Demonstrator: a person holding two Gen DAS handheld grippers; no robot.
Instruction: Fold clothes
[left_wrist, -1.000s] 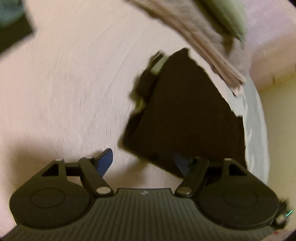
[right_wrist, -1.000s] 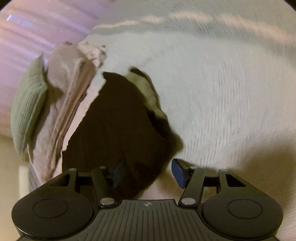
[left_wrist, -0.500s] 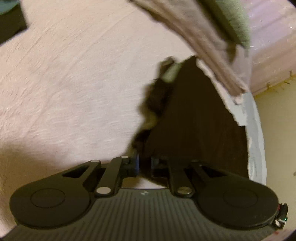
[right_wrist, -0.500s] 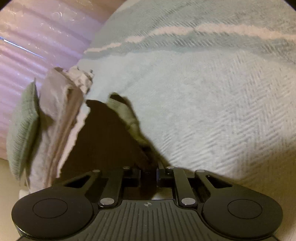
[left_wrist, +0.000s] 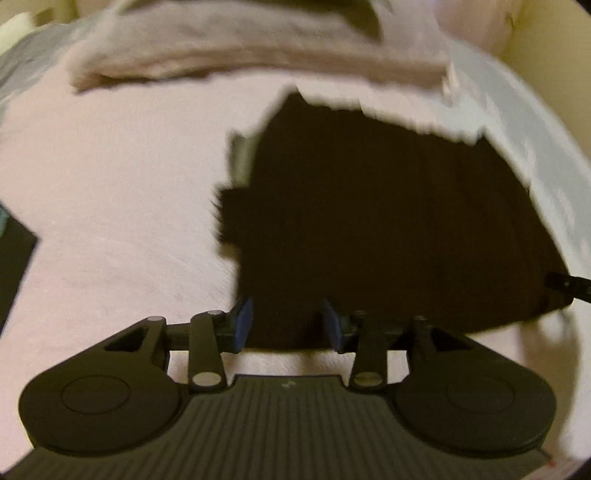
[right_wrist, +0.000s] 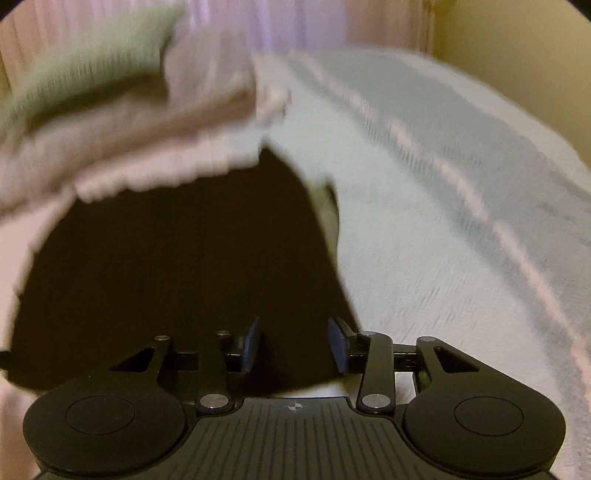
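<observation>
Jaws of left gripper (left_wrist: 287, 325) and right gripper (right_wrist: 294, 345) parted, empty, over dark garment (left_wrist: 388, 221).

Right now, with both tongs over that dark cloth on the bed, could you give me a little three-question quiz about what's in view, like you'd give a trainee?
1. True or false: the left tongs are clamped shut on the dark garment.
2. Multiple choice: the green cushion in the right view rests on (A) the dark garment, (B) the folded beige pile, (C) the floor.
3. Fill in: the right tongs hover over the garment's ____ edge.

Key: 1 false, their fingers stand apart. 2 B. 3 near, the edge closest to the camera.
</observation>
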